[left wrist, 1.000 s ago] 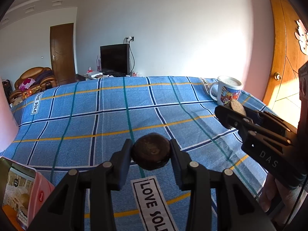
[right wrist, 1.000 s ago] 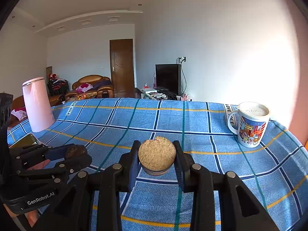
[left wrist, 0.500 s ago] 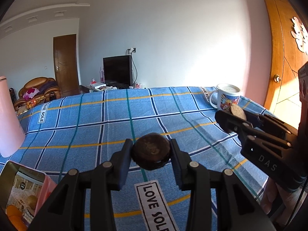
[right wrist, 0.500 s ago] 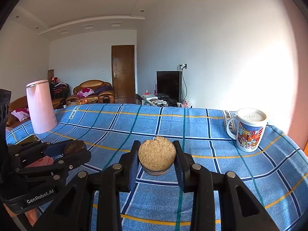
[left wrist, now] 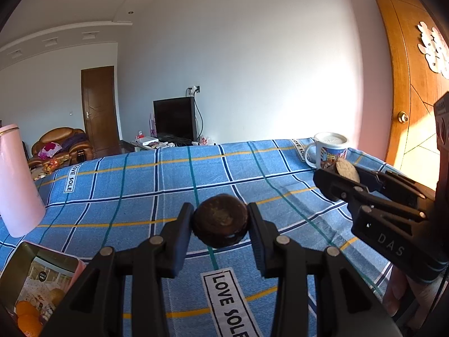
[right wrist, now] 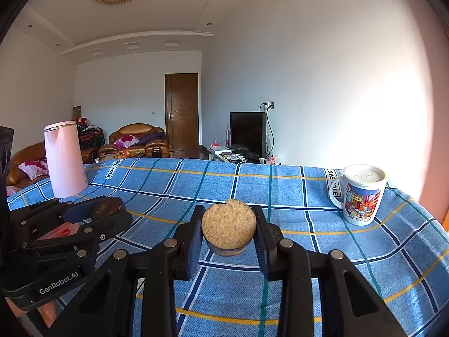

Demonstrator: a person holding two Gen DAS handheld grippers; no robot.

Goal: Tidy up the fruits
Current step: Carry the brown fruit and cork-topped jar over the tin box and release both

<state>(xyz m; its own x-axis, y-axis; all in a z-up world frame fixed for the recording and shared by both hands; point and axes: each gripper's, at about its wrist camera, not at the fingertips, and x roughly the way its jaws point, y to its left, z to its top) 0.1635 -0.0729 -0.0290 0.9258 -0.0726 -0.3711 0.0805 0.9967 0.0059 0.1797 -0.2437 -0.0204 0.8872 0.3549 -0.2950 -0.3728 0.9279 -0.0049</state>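
My left gripper [left wrist: 220,220] is shut on a dark brown round fruit [left wrist: 221,216], held above the blue checked tablecloth [left wrist: 174,185]. My right gripper [right wrist: 228,226] is shut on a tan, rough-skinned round fruit [right wrist: 228,221], also held clear of the cloth. Each gripper shows in the other's view. The right gripper [left wrist: 336,174] comes in from the right with the tan fruit [left wrist: 348,170]. The left gripper [right wrist: 108,210] comes in from the left with the dark fruit [right wrist: 108,205]. The two stand side by side, apart.
A lidded picture mug [right wrist: 360,196] stands at the table's far right corner. A pink kettle [right wrist: 64,160] stands at the far left. A pink box [left wrist: 42,278] with a printed lid lies near the left gripper, orange round things at its near corner. A wooden door [left wrist: 415,84] is right of the table.
The left gripper has tipped upward and swung a little with its fruit, bringing the pink kettle into its view. The right gripper has tipped up slightly. Both grips hold as before.
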